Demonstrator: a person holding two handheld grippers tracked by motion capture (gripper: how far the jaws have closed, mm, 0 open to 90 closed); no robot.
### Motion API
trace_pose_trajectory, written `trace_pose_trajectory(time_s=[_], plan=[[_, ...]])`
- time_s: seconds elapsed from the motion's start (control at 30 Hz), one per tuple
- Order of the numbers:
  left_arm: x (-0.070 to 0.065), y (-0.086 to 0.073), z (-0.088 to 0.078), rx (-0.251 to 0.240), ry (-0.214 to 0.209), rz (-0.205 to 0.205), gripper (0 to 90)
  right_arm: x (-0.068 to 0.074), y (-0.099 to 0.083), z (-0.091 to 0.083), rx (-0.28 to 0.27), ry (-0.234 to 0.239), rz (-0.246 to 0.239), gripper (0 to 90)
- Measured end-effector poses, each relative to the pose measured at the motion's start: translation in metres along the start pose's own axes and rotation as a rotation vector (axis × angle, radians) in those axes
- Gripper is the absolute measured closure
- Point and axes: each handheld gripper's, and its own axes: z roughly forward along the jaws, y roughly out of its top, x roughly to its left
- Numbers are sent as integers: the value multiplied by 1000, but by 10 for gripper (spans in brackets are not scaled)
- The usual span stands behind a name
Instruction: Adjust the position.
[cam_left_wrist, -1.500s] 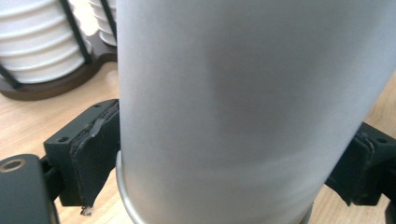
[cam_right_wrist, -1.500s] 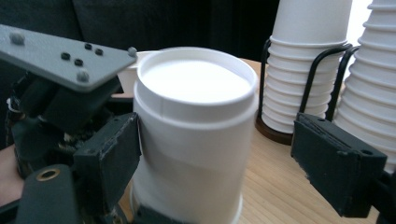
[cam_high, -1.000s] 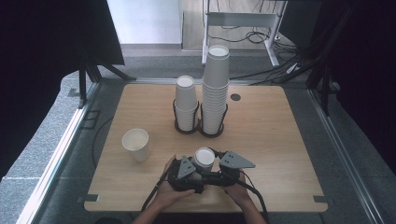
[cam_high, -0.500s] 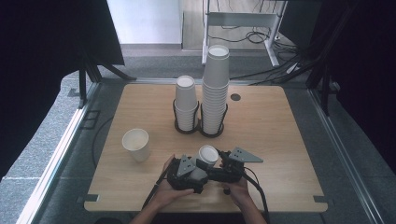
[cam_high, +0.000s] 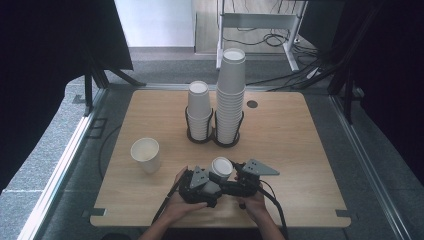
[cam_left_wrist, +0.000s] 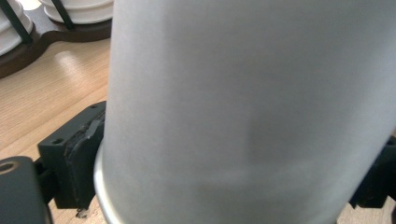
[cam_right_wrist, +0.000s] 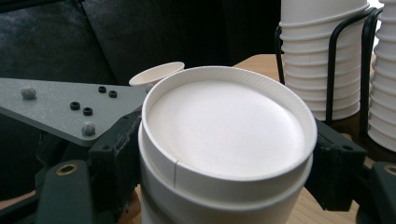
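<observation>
2 grippers' fingers, left (cam_high: 212, 186) just closing, right (cam_high: 231, 179), clamped on nested cups (cam_high: 219, 170), unmoved.

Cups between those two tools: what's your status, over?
Left gripper jaws just closing on the nested cups; right gripper clamped on them too. Cups upside down, near front edge. Nothing in the way; single cup stands clear.

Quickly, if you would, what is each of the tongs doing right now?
Left tongs: closed on the white paper cups.
Right tongs: closed on the same nested cups.
</observation>
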Motion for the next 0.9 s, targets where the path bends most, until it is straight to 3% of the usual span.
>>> trace_pose_trajectory(time_s=[0.17,0.27,0.37,0.63,0.9], plan=[[1,-1,0,4,3,12,82,0,0,1,13,-3,-4,214],[1,-1,-1,12,21,23,83,-1,1,-1,13,-17,-7,139],[3,0,-2,16,45,34,83,1,8,-7,19,-36,-57,127],[11,3,-11,3,130,84,83,0,30,-27,46,-31,-150,127],[17,7,-15,2,177,114,83,-10,33,-35,119,-30,-173,130]])
